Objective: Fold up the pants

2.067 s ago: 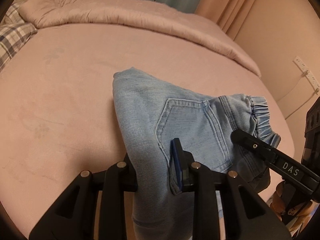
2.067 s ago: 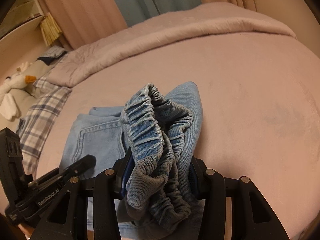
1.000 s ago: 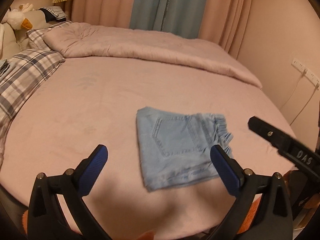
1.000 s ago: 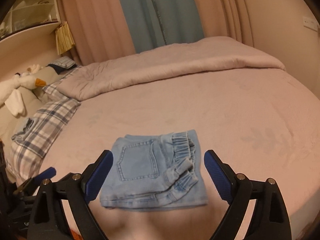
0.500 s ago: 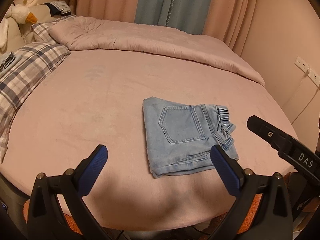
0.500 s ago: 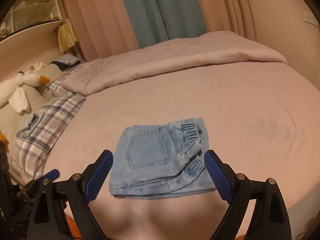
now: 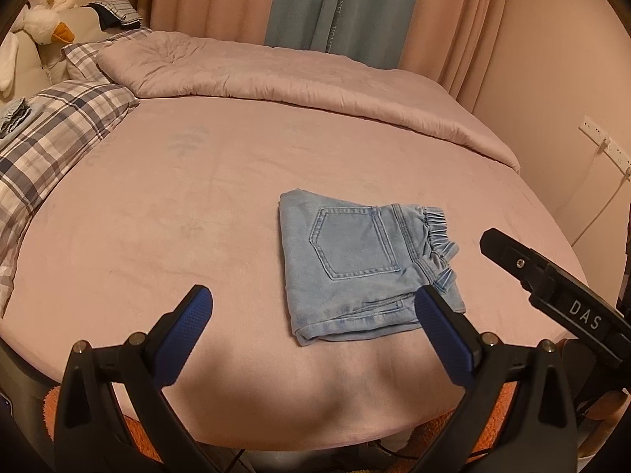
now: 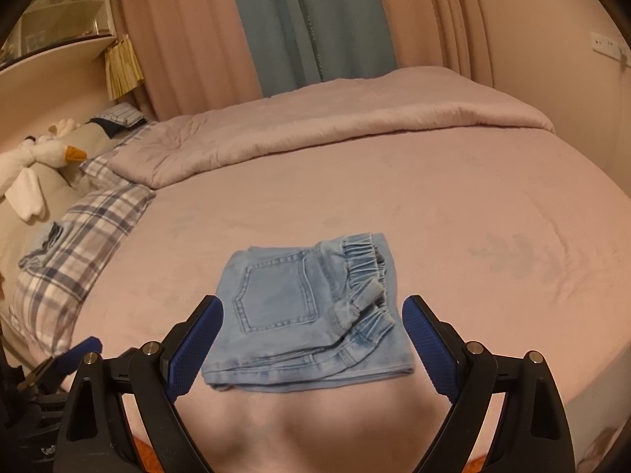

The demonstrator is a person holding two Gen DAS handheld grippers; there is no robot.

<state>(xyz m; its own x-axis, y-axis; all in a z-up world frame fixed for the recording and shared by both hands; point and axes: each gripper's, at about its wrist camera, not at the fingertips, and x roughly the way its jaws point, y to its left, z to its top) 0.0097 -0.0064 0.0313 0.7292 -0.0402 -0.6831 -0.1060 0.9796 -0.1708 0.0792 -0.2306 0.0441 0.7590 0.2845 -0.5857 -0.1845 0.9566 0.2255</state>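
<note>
Pants (image 7: pixel 363 264) of pale blue denim lie folded into a thick rectangle on the soft pink bed (image 7: pixel 197 205), with the patch pocket up and the gathered elastic waistband at the right. We hold our left gripper (image 7: pixel 315 323) and right gripper (image 8: pixel 313 335) with fingers wide apart, empty.

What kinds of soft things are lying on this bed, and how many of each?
Folded jeans: 1
Plaid pillows: 1
Pink quilts: 1
Toy geese: 1
Total: 4
</note>
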